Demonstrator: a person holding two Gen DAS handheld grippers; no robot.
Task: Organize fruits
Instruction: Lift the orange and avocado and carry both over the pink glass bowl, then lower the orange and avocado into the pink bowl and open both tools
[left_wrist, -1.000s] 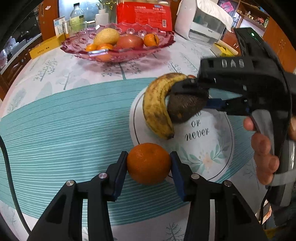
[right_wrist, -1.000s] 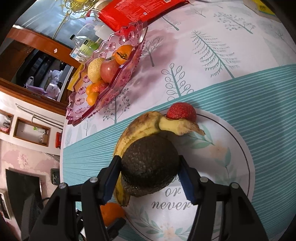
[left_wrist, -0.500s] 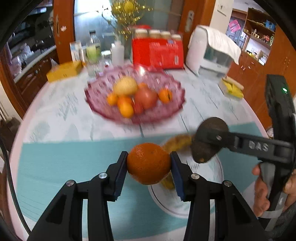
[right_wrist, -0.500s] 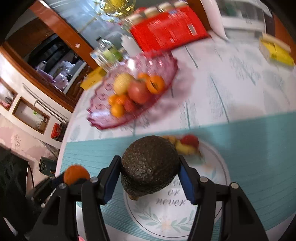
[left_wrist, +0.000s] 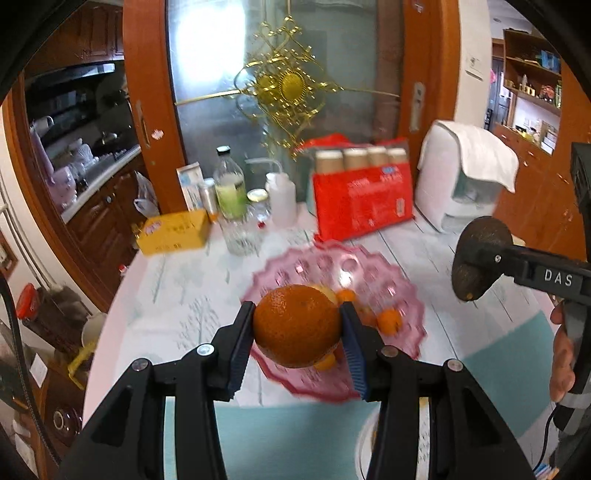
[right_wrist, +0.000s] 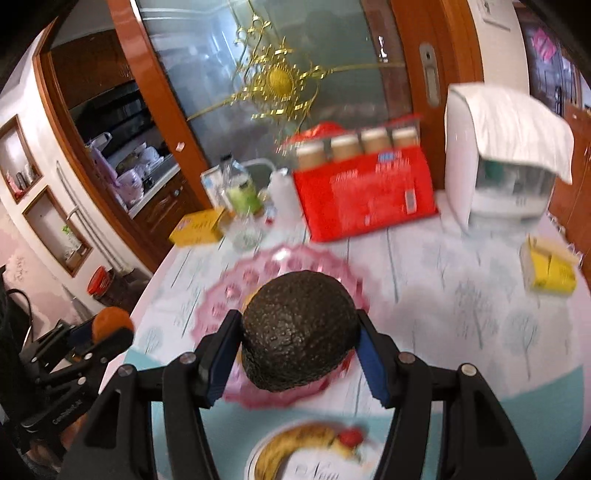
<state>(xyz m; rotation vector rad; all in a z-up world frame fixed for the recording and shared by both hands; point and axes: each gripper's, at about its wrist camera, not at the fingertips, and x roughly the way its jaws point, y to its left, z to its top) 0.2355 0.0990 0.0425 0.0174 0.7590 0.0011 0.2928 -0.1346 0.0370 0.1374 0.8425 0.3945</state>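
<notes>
**A:** Where's the fruit right now?

**B:** Two pieces are in the air. The orange (left_wrist: 296, 325) is clenched between the blue pads of the left gripper (left_wrist: 297, 345), and it hangs in front of the pink glass bowl (left_wrist: 373, 271). The avocado (right_wrist: 300, 329) is gripped the same way by the right gripper (right_wrist: 298, 354), also in front of that bowl.

**A:** So both sets of jaws are closed on something?

**B:** Yes, each pair presses on its fruit from both sides. In the left view the avocado shows to the right of the bowl, with a hand (left_wrist: 562, 363) on the gripper handle below it.

**A:** What's in the bowl?

**B:** Several small orange fruits (left_wrist: 389, 320) and something yellowish, mostly hidden behind the held orange. It's blurred, so I can't count them.

**A:** And nearer than the bowl?

**B:** A white plate (right_wrist: 369, 467) with lettering sits on the teal part of the worktop (right_wrist: 480, 306). On it lie a banana (right_wrist: 284, 450) and a strawberry (right_wrist: 350, 436) at the banana's stem end.

**A:** Behind the bowl?

**B:** A red package (left_wrist: 364, 201), a clear bottle (left_wrist: 231, 192), a white squeeze bottle (left_wrist: 281, 199) and a yellow box (left_wrist: 173, 232) to the left. A white appliance (left_wrist: 460, 184) under a cloth stands right of the package.
</notes>
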